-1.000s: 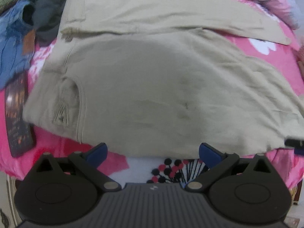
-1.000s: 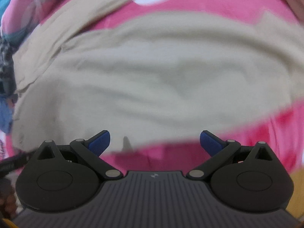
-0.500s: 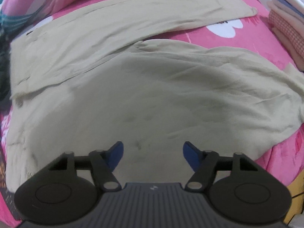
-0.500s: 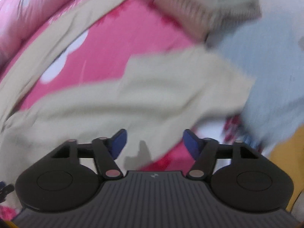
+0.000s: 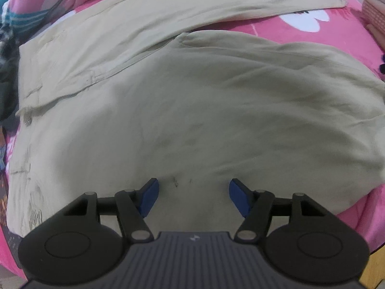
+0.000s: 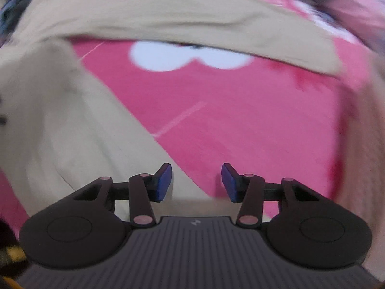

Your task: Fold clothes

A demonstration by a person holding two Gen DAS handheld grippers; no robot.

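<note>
both grippers point steeply down over beige trousers point(image 5: 192, 110) spread on a pink bedspread point(image 5: 300, 21). the left gripper point(image 5: 193, 196) hovers over the near leg, jaws apart, grasping nothing. the right gripper point(image 6: 196, 183), jaws closing and unclenched, hangs over the trouser edge and bare bedspread; its view is blurred. only the left view shows the folded stack point(image 5: 375, 12) far right.

Left gripper point(image 5: 194, 197) hangs over beige trousers point(image 5: 192, 110), jaws apart w/ fabric under the gap. Trousers spread on pink bedsheet point(image 5: 336, 27); folded stack point(image 5: 374, 4) beyond trousers' far right end.
</note>
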